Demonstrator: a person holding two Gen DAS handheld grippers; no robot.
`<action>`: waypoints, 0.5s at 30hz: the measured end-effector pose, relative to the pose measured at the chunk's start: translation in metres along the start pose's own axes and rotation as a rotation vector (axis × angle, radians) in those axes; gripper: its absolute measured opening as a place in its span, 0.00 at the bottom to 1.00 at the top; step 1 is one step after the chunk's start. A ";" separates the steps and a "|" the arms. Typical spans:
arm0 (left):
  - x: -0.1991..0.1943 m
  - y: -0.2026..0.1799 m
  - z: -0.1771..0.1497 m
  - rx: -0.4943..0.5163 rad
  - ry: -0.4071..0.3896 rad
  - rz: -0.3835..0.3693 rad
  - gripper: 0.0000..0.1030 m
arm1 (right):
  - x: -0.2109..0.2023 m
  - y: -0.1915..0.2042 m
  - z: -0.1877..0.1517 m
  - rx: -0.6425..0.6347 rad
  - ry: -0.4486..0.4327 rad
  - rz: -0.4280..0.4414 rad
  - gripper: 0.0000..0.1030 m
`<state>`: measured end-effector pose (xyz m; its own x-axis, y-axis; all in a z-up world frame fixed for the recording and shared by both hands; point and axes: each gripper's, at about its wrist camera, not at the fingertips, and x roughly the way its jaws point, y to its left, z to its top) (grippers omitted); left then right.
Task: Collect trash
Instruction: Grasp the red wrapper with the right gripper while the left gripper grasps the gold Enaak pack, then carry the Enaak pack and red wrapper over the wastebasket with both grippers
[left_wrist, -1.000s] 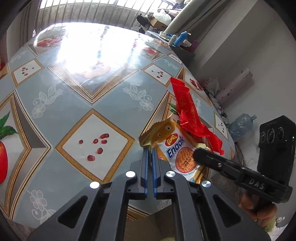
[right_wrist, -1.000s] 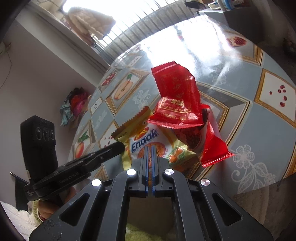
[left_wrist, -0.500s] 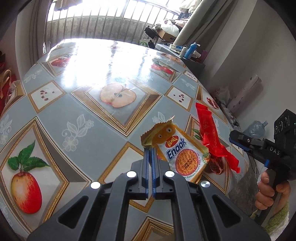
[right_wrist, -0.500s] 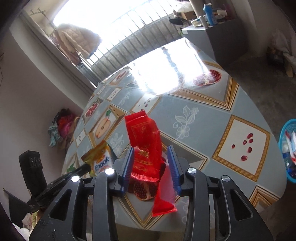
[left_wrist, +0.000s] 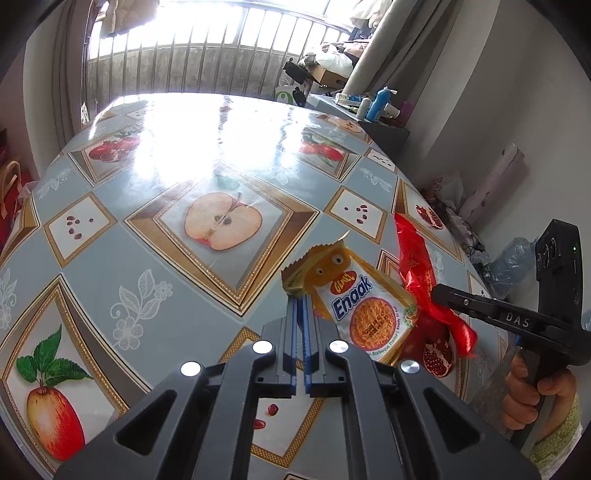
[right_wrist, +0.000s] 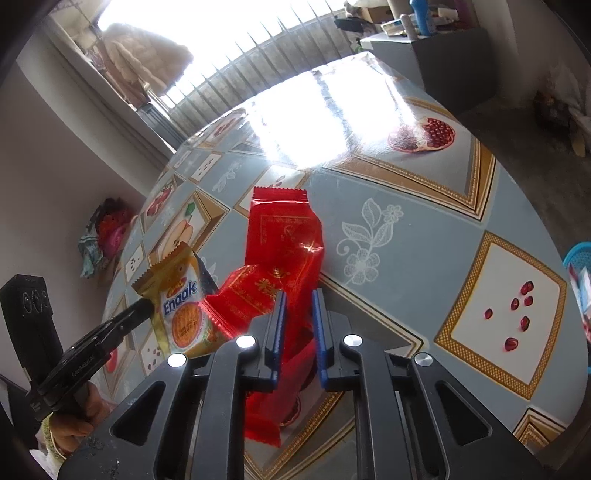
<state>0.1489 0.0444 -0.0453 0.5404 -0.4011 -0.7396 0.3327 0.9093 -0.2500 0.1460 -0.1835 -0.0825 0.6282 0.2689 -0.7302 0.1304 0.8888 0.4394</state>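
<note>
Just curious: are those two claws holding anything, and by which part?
Yes. The left gripper pinches the noodle packet by its edge; the right gripper has closed around the red wrapper's middle.

Bare tabletop ahead, held wrappers crowding near edge

The blue basket is cut off by the right frame edge. Glare washes out the far table pattern. The gripper body hides the red wrapper's near end.
</note>
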 end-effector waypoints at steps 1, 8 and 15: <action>0.000 -0.001 0.000 0.006 -0.002 0.000 0.02 | 0.000 -0.001 0.000 0.002 0.000 -0.001 0.08; -0.004 -0.006 0.002 0.030 -0.022 0.013 0.02 | -0.003 0.000 0.000 0.005 -0.020 -0.011 0.02; -0.013 -0.013 0.005 0.054 -0.050 0.018 0.02 | -0.023 -0.010 0.006 0.035 -0.078 0.003 0.01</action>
<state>0.1409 0.0371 -0.0295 0.5840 -0.3913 -0.7112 0.3633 0.9095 -0.2021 0.1344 -0.2009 -0.0673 0.6864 0.2403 -0.6863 0.1542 0.8743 0.4603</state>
